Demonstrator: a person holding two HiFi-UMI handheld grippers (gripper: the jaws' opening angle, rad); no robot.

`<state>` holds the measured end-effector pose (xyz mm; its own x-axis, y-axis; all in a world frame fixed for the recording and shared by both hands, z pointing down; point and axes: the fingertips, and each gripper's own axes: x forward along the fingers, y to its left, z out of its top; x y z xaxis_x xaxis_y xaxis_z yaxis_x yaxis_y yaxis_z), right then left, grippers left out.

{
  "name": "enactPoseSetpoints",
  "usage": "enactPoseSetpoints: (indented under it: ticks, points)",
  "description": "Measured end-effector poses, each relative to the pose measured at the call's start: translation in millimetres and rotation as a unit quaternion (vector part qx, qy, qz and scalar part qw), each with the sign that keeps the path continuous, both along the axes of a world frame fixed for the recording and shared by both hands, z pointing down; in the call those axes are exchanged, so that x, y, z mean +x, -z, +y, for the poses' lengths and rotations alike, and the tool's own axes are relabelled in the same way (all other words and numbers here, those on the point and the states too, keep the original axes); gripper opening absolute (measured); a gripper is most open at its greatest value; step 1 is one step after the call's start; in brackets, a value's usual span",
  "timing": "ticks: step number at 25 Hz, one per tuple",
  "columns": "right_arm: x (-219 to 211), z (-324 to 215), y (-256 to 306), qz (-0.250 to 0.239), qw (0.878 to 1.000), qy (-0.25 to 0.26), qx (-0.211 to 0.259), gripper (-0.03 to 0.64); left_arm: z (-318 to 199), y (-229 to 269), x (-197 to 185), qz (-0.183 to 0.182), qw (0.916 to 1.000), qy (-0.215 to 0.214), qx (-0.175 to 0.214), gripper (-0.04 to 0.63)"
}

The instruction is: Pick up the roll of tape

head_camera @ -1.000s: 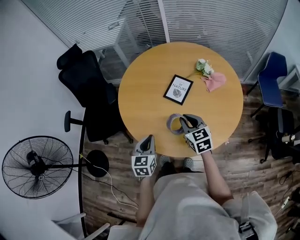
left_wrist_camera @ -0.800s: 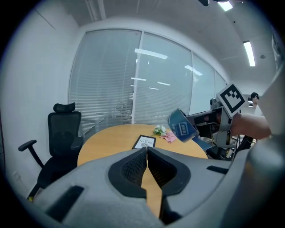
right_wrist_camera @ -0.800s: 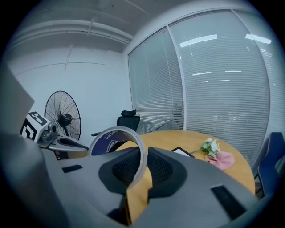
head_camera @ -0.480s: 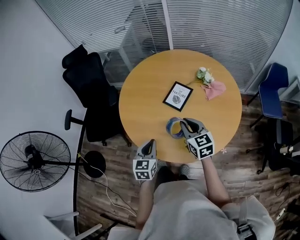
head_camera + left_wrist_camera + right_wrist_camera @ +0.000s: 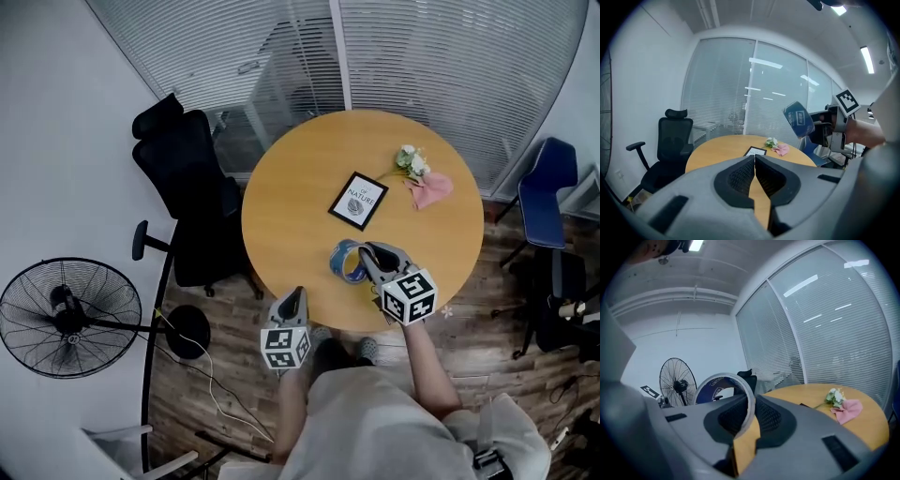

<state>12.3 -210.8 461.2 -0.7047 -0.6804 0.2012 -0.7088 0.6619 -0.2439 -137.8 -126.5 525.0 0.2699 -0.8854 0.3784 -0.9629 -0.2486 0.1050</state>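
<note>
The roll of tape (image 5: 347,261) is a blue ring with a pale rim, held up off the round wooden table (image 5: 300,197) near its front edge. My right gripper (image 5: 367,255) is shut on the roll's wall, and the ring (image 5: 723,389) stands upright between the pads in the right gripper view. The roll (image 5: 798,120) also shows in the left gripper view, in the air at the right. My left gripper (image 5: 294,298) hangs just off the table's front edge, jaws together with nothing between them.
A framed print (image 5: 358,200) lies mid-table; a small flower bunch (image 5: 410,161) and a pink cloth (image 5: 429,189) lie at the far right. A black office chair (image 5: 184,192) stands left of the table, a floor fan (image 5: 67,315) further left, a blue chair (image 5: 545,195) at the right.
My right gripper has lifted the tape roll up off the table. The left gripper has stayed about where it was.
</note>
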Motion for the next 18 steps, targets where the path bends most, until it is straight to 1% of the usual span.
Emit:
enactPoseSetpoints:
  ticks: [4, 9, 14, 18]
  points:
    - [1.4, 6.2, 3.2, -0.005, 1.0, 0.003, 0.003, 0.048, 1.7, 10.0, -3.6, 0.003, 0.9999, 0.005, 0.015, 0.011]
    - [-0.2, 15.8, 2.4, -0.022, 1.0, 0.005, 0.001, 0.046, 5.0, 15.1, -6.4, 0.009, 0.9997, 0.004, 0.024, 0.011]
    - [0.6, 23.4, -4.8, -0.01, 1.0, 0.008, -0.002, 0.048, 5.6, 18.7, -3.8, 0.01, 0.9996, -0.001, 0.027, 0.011]
    - [3.9, 25.7, -6.0, -0.009, 1.0, 0.001, -0.001, 0.048, 6.1, 23.6, -1.7, 0.008, 0.9994, -0.006, 0.032, 0.011]
